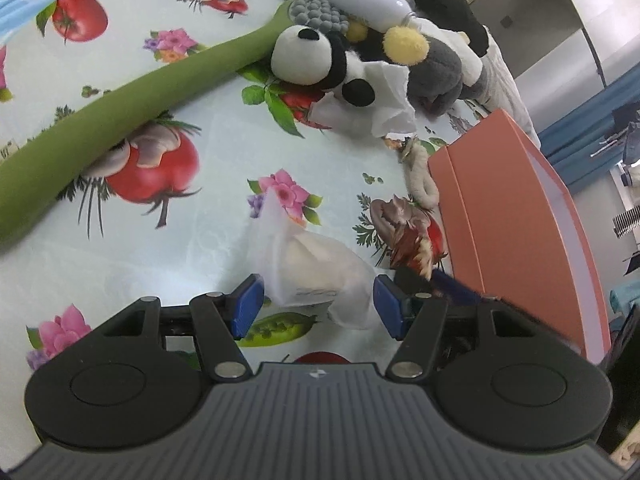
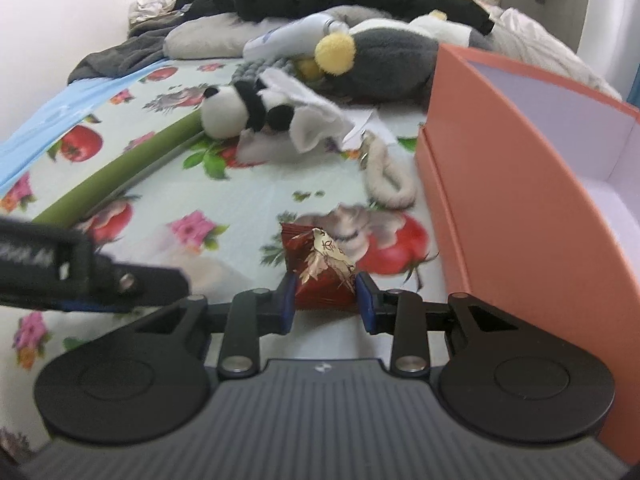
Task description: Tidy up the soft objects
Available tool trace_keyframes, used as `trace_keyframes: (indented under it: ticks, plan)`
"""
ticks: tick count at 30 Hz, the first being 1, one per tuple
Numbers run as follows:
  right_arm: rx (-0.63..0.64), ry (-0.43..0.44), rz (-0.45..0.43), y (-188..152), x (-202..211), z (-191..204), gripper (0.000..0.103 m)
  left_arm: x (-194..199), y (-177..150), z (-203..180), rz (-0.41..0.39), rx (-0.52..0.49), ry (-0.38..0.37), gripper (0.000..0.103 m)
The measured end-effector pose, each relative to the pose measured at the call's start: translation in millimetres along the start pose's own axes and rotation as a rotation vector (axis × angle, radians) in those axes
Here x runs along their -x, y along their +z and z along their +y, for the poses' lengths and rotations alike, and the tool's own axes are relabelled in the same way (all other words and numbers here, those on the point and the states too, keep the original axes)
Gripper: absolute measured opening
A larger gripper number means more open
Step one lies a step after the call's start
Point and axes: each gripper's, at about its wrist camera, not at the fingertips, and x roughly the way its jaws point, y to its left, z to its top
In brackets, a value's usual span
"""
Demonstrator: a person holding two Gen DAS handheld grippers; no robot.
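Right gripper (image 2: 326,300): my pads are clamped on the red foil packet (image 2: 322,270), low over the flowered cloth (image 2: 240,196).
Left gripper (image 1: 318,304): jaws wide, white tissue wad (image 1: 316,272) between them (not squeezed).
Orange box (image 2: 520,200): just right.
Panda plush (image 1: 316,60): farther back.

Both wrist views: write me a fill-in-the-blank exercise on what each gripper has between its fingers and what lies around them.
1. The right gripper is closed on a red and gold ____.
2. Between the open fingers of the left gripper lies a white ____.
3. The panda plush rests its head against a long ____ foam tube.
4. The open box beside the packet is ____ outside.

Missing words: packet; tissue; green; orange
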Motion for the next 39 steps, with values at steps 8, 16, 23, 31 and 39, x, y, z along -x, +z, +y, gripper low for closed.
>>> trace_keyframes:
  ticks: [8,16,23,31,39]
  plan:
    - [-0.012,0.032,0.016,-15,10,2,0.035,-5,0,0,-0.013,0.017,0.007,0.041]
    - [-0.031,0.007,0.002,-17,28,-6,0.035,11,1,-19,-0.061,-0.077,0.024,0.022]
    - [-0.042,-0.013,-0.057,-9,67,-4,0.034,53,-6,-28,-0.111,-0.129,0.023,0.021]
    - [-0.066,-0.021,-0.106,-8,114,0,0.035,105,-23,-42,-0.164,-0.232,0.020,0.021]
    - [-0.080,-0.020,-0.163,-8,160,1,0.035,145,-42,-60,-0.198,-0.293,-0.003,0.021]
